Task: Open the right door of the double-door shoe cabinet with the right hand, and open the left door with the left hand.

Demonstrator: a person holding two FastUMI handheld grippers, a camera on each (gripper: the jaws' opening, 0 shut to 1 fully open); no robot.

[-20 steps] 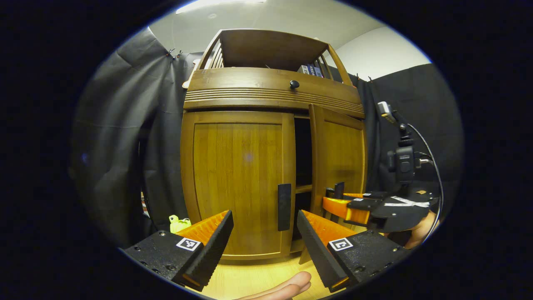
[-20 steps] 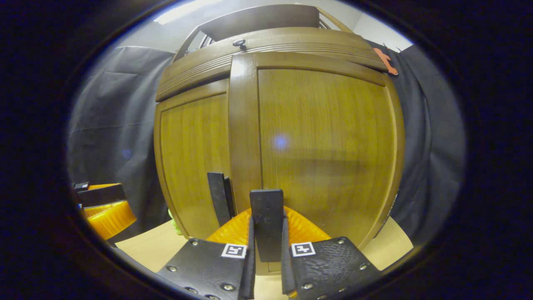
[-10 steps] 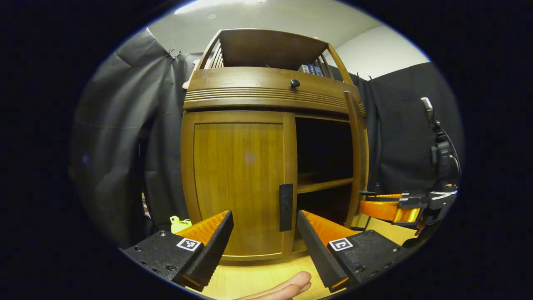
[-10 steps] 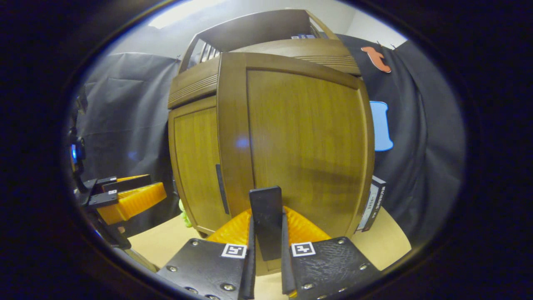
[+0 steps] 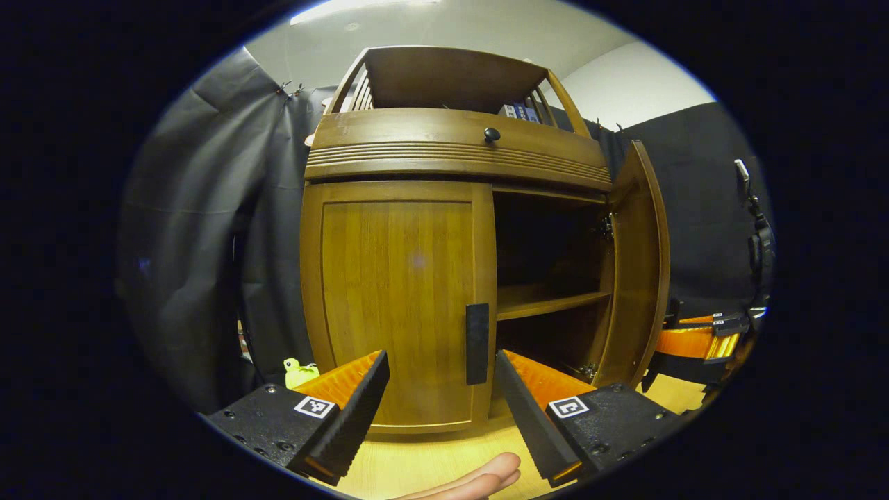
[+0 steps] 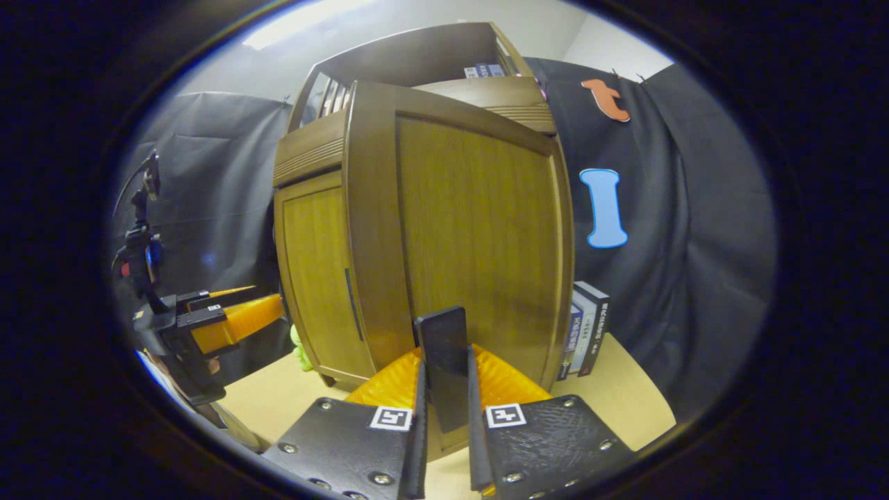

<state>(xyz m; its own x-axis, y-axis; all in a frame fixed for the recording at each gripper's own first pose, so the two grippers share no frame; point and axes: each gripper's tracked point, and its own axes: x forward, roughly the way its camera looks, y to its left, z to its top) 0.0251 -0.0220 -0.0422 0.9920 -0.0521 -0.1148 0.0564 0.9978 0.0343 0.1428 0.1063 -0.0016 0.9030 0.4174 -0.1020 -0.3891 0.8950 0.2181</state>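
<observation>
**A:** So where's the shoe cabinet (image 5: 455, 146) at right now?

**B:** It's standing on a light wood floor (image 5: 430, 462) in front of the black cloth. In the left gripper view the right door (image 5: 635, 267) is swung wide open, hinged on the far right side, and you can see a shelf (image 5: 545, 302) across the dark inside. The left door (image 5: 396, 305) is flat shut, with its dark handle (image 5: 476, 344) running vertically along the inner edge.

**A:** And the grippers?

**B:** The right gripper (image 6: 444, 417) has both fingers pressed onto the right door's handle (image 6: 443, 351), a dark flat bar sticking up between them, with the door panel right behind it. You can also spot that gripper (image 5: 698, 340) low at the right edge of the left gripper view, beside the open door.

**A:** Left one?

**B:** The left gripper (image 5: 441, 389) is spread wide, holding nothing. It sits in front of the left door, with the door handle lined up in the gap between the fingers but farther back, not touching. From the right gripper view it's (image 6: 239, 316) off to the left of the cabinet.

**A:** Anything else lying around?

**B:** A little yellow-green toy (image 5: 298, 371) by the cabinet's left bottom corner, a couple of boxes (image 6: 587, 330) standing by the cabinet's right side, and part of a bare hand (image 5: 479, 479) at the bottom of the left gripper view.
</observation>
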